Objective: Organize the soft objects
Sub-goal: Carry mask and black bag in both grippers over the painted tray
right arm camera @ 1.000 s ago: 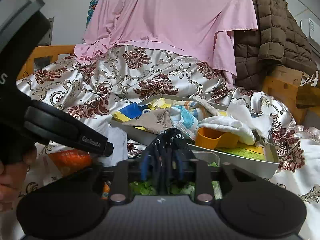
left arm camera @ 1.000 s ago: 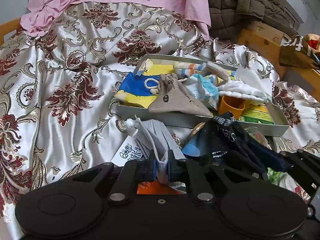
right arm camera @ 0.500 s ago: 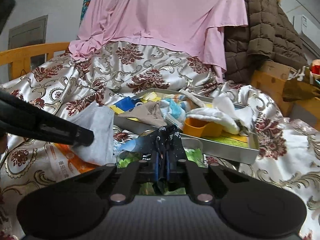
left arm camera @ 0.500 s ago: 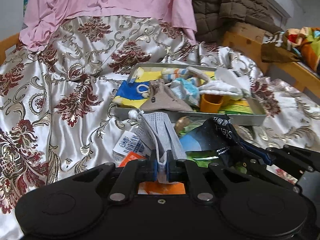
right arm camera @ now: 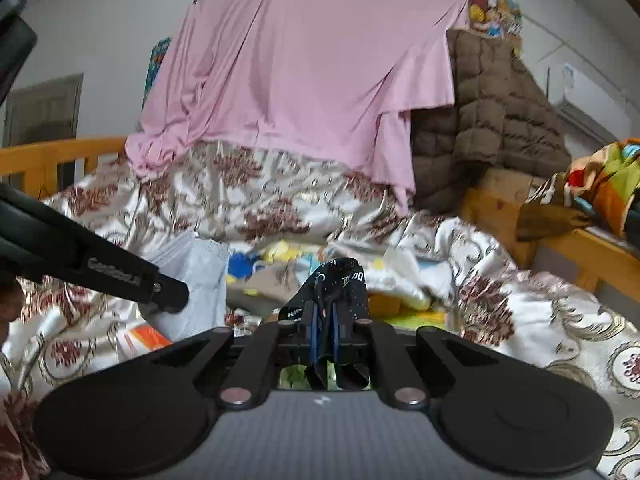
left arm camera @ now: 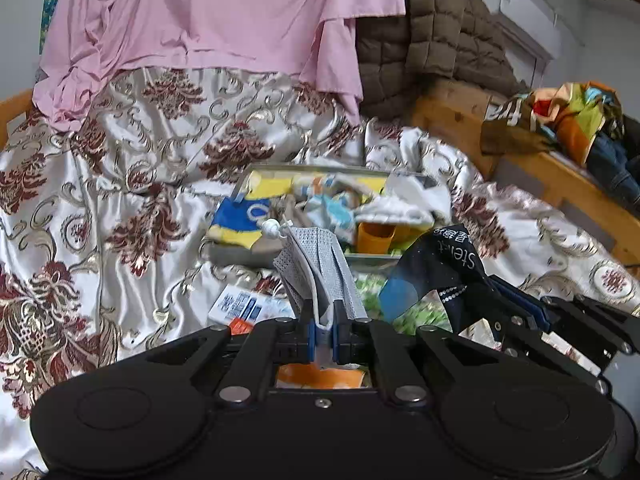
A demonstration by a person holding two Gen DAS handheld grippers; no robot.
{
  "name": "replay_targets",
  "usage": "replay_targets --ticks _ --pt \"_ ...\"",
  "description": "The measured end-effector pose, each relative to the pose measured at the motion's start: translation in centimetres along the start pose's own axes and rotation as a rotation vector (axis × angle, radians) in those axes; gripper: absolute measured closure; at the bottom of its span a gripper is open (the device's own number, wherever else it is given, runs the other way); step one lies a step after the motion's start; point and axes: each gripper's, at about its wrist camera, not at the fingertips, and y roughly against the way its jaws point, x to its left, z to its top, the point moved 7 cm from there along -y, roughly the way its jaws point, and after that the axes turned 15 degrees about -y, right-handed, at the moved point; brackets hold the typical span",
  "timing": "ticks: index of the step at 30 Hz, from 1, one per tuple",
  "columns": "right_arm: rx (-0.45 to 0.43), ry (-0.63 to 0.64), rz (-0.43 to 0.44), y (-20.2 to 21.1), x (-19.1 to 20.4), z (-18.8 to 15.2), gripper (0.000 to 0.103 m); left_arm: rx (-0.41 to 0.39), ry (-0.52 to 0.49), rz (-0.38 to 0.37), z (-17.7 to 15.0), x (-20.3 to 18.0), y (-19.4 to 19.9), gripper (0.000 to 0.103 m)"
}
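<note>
My left gripper (left arm camera: 323, 340) is shut on a grey pleated face mask (left arm camera: 320, 272) that stands up from its blue pads. In the right wrist view the same mask (right arm camera: 196, 280) shows at the left, held by the left gripper's black arm. My right gripper (right arm camera: 324, 340) is shut on a black printed cloth (right arm camera: 336, 284); that cloth (left arm camera: 444, 264) and the gripper's fingers (left arm camera: 520, 320) also show at the right of the left wrist view. Beyond both lies a grey tray (left arm camera: 236, 254) heaped with soft items: a blue-and-yellow cloth (left arm camera: 236, 224), white socks (left arm camera: 400, 212), an orange cup (left arm camera: 374, 238).
A silky floral bedspread (left arm camera: 120, 208) covers the bed. A pink sheet (left arm camera: 208, 24) and a brown quilted coat (left arm camera: 432, 40) hang behind. A wooden bed frame (left arm camera: 560, 184) with colourful clothes runs at the right. Snack packets (left arm camera: 240, 304) lie below the grippers.
Both grippers have risen and pulled back from the tray, carrying the mask and the black cloth. The right gripper's jaws closed tighter on the cloth.
</note>
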Motion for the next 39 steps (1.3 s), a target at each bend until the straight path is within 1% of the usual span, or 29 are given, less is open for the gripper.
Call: replay_targets --ticks 7,12,16,20,25,30,33,37,39 --pt "-0.076 -0.029 -0.003 0.7 -1.2 2.3 0.095 -0.072 -0.016 -0.009 4.0 -0.5 0.1 0.096" --pt "-0.119 -0.065 -0.031 0.4 -3.2 3.9 0.095 -0.119 -0.039 -0.005 7.7 -0.3 -1.2 0.096" --pt "-0.130 -0.089 -0.045 -1.8 -5.0 5.6 0.095 -0.147 -0.060 -0.004 10.5 -0.4 -3.6 0.096" --pt "-0.128 -0.100 -0.050 -5.5 -7.0 7.2 0.095 -0.155 -0.061 -0.014 13.2 -0.6 -7.4 0.096" --pt "-0.088 -0.093 -0.054 -11.5 -9.0 8.4 0.095 -0.154 -0.071 -0.014 15.4 -1.1 -13.1 0.096" --pt "-0.008 -0.179 -0.063 -18.0 -12.2 9.1 0.095 -0.149 -0.059 -0.025 17.1 -1.6 -18.9 0.095" --pt "0.036 -0.225 -0.051 -21.0 -13.7 8.9 0.095 -0.140 -0.045 -0.035 17.3 -1.7 -21.9 0.095" --pt "0.116 -0.247 -0.046 -24.6 -15.0 7.8 0.095 -0.091 -0.005 -0.054 16.7 -2.2 -25.8 0.095" --pt "0.153 -0.267 -0.042 -25.8 -15.4 7.1 0.095 -0.080 -0.006 -0.059 16.5 -2.5 -27.0 0.095"
